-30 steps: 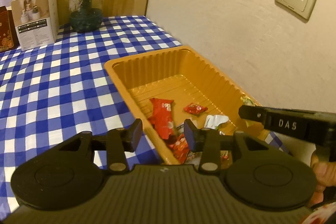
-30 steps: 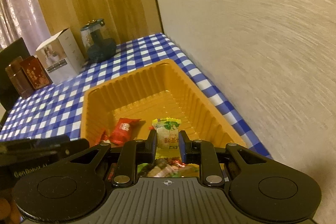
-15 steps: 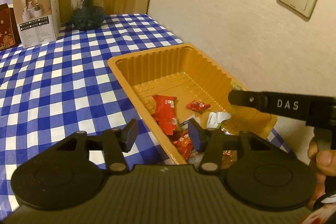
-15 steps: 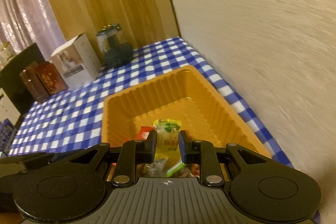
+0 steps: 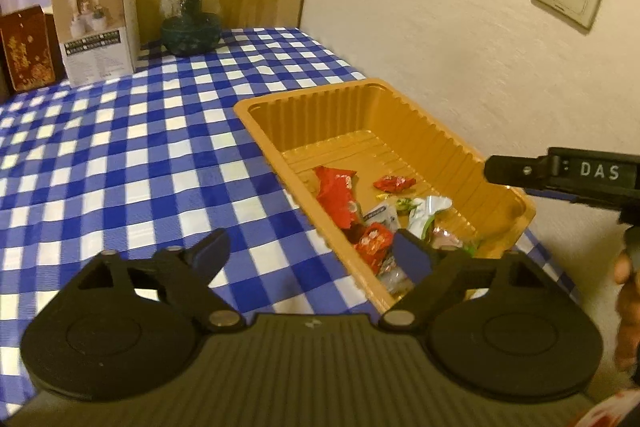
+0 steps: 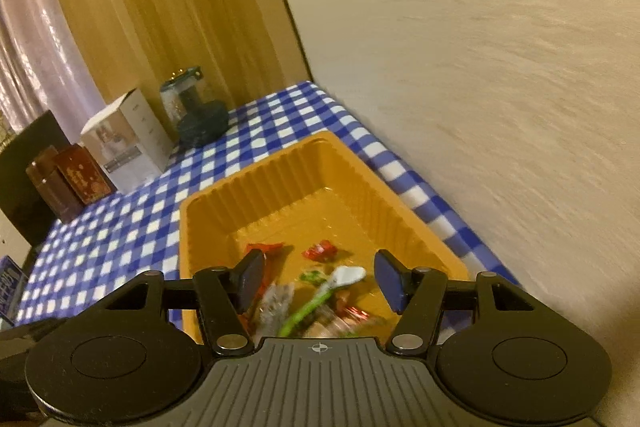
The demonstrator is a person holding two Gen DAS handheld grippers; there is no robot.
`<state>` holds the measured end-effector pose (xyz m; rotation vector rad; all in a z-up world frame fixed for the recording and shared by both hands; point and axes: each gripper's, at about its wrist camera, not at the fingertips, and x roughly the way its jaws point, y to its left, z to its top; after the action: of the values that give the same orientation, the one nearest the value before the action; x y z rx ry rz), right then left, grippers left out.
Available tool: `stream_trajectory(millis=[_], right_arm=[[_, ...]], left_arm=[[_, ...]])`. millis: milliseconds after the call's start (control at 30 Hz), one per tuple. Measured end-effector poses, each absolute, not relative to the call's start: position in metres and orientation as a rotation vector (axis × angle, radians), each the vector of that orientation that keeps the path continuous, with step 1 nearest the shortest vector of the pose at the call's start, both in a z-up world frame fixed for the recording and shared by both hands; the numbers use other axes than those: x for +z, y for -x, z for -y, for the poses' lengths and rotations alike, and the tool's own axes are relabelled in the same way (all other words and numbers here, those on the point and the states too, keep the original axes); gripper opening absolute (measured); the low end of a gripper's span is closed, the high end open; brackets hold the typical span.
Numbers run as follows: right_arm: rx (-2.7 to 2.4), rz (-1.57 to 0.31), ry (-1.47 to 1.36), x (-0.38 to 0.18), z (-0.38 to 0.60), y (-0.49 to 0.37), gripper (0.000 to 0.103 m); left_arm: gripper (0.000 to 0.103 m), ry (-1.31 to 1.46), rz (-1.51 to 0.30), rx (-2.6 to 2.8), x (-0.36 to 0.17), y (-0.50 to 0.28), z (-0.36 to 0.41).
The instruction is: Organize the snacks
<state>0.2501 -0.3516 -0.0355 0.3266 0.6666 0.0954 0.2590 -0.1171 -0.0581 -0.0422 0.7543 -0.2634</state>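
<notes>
An orange plastic tray [image 5: 460, 131] lies on the blue checked tablecloth by the wall and holds several snack packets, among them a red packet [image 5: 336, 193] and a small red candy [image 5: 394, 183]. The tray also shows in the right wrist view [image 6: 320, 163]. My left gripper [image 5: 310, 253] is open and empty above the tray's near left rim. My right gripper [image 6: 316, 281] is open and empty above the tray's near end, over a green and white packet [image 6: 340, 277] lying in the tray. The side of the right gripper [image 5: 560, 173] shows in the left wrist view.
A white box [image 5: 98, 27], a dark glass jar [image 5: 191, 15] and a brown box [image 5: 26, 47] stand at the table's far end. The wall [image 5: 460, 47] with sockets runs along the tray's right side. The checked cloth [image 5: 120, 155] stretches left of the tray.
My right gripper opened and let go of the green and white packet, which now lies in the tray. My left gripper opened wider. Both grippers rose and drew back a little.
</notes>
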Motion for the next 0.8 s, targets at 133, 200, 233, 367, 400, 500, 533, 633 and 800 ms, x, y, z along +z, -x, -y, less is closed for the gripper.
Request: stream_trajectory(millis=[133, 200, 233, 367, 400, 500, 533, 633, 800], right_arm=[[0.086, -0.666, -0.31, -0.028, 0.352, -0.231, 0.062], [0.081, -0.665, -0.308, -0.023, 0.351, -0.221, 0.063], [0.081, -0.666, -0.306, -0.021, 0.35, -0.216, 0.064], [0.084, -0.66, -0.294, -0.012, 0.347, -0.194, 0.069], [0.083, -0.659, -0.292, -0.01, 0.346, -0.187, 0.071], [0.082, -0.661, -0.295, -0.004, 0.339, -0.168, 0.076], [0.081, -0.661, -0.296, -0.003, 0.337, -0.162, 0.076], [0.092, -0.668, -0.273, 0.0, 0.325, -0.145, 0.079], [0.094, -0.675, -0.219, 0.002, 0.305, -0.121, 0.08]], left_arm=[[0.098, 0.031, -0.736, -0.252, -0.05, -0.242, 0.114], [0.1, 0.021, -0.732, -0.241, -0.045, -0.233, 0.112], [0.101, 0.017, -0.73, -0.236, -0.044, -0.229, 0.111], [0.103, 0.025, -0.715, -0.221, -0.034, -0.208, 0.105], [0.103, 0.033, -0.711, -0.218, -0.031, -0.202, 0.103], [0.103, 0.058, -0.691, -0.205, -0.021, -0.183, 0.096], [0.103, 0.063, -0.687, -0.202, -0.018, -0.177, 0.095], [0.103, 0.084, -0.689, -0.193, -0.009, -0.161, 0.087], [0.103, 0.117, -0.693, -0.136, 0.004, -0.136, 0.072]])
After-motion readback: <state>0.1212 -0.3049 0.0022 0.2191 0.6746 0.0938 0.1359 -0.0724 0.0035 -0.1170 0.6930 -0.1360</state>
